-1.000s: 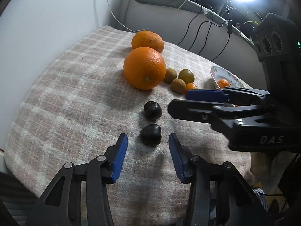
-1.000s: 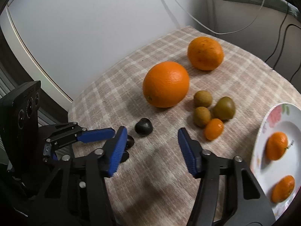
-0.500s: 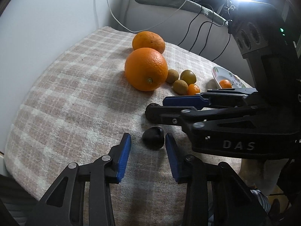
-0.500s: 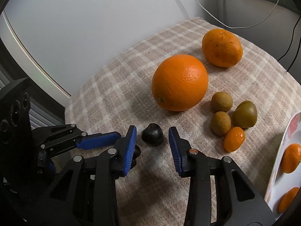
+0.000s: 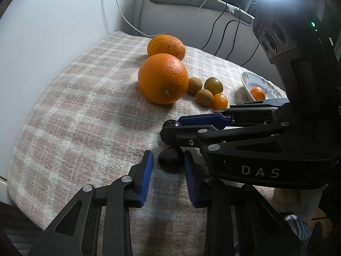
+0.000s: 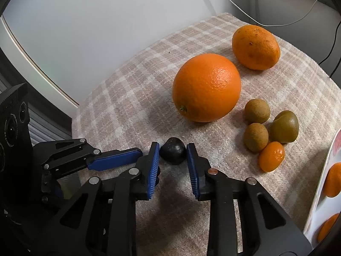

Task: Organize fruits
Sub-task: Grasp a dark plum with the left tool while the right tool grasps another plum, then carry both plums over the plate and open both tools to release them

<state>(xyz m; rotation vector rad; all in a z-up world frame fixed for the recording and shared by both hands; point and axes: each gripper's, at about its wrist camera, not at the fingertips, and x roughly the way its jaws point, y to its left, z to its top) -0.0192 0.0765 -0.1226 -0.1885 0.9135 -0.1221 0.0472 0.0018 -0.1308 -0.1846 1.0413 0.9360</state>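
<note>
While the left gripper (image 5: 168, 160) pinches one dark fruit (image 5: 170, 157) on the checked cloth (image 5: 85, 106), the right gripper (image 6: 173, 150) pinches another (image 6: 172, 150) just beyond. Farther off sit two oranges (image 6: 206, 87), small fruits (image 6: 256, 111) and a plate (image 5: 251, 81).

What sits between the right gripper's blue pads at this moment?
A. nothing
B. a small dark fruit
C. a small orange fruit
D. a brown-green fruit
B: in the right wrist view, the right gripper has a small dark fruit between its pads on the checked cloth.
</note>
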